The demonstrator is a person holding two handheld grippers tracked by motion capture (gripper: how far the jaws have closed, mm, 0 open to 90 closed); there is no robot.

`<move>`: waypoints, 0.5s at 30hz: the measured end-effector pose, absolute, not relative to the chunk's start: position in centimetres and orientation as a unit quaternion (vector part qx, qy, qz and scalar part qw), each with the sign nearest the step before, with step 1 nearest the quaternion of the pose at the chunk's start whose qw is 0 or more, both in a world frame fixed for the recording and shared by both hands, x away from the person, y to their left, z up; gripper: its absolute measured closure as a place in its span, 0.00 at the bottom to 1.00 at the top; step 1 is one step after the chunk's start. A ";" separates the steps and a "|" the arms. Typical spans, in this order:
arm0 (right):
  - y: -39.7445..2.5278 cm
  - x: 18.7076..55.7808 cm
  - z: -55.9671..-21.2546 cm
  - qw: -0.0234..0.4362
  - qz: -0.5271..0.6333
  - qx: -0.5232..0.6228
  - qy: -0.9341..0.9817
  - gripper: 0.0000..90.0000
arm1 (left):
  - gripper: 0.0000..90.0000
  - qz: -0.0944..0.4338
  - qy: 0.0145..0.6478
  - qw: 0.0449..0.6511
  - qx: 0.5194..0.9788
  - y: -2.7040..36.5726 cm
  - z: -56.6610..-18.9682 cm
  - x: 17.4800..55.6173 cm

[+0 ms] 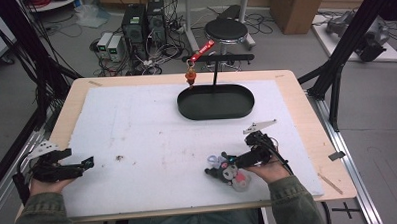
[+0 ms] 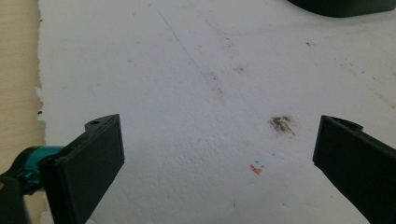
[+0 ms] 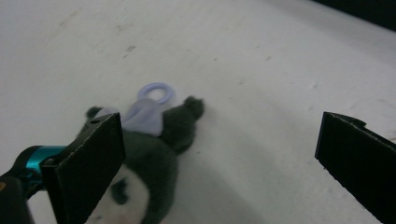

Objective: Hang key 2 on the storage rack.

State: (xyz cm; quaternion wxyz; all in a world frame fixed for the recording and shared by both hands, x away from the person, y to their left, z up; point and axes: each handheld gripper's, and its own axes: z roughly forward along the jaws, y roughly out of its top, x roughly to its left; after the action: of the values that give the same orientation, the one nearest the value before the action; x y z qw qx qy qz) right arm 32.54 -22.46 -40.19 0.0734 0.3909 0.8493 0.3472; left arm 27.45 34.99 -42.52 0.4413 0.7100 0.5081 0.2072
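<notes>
Wooden table (image 1: 307, 119) under white foam sheet (image 1: 147, 139); black oval tray (image 1: 215, 102) at 12 o'clock, plush toy (image 1: 229, 172) at 5 o'clock.

No legible text, label, brand, number or sign was found in any of the three views. The red fabric strap (image 1: 203, 50) hanging from the black metal stand (image 1: 215, 66) carries pale lettering, but it is too small and blurred to read. The two small white boxes (image 1: 110, 46) on the floor beyond the table bear green patches; no characters can be made out on them. The brown cardboard box (image 1: 297, 6) shows no readable print. Marks on the white foam sheet (image 2: 196, 93) are stains, not writing.
</notes>
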 end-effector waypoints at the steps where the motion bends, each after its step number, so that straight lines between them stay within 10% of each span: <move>1: -22.3 32.4 -40.2 0.066 0.342 0.388 0.853 0.00 | 0.03 0.206 0.507 0.440 0.712 34.9 -42.6 27.4; 15: -20.4 31.1 -40.6 0.013 0.302 0.347 0.888 0.00 | 0.03 0.214 0.502 0.436 0.716 34.9 -42.5 27.3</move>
State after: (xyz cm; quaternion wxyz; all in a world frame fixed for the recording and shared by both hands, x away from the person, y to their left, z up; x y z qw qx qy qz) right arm 31.06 -20.42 -40.56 0.0130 0.3466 0.8879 0.3023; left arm 27.31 34.86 -42.50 0.4361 0.7159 0.5017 0.2136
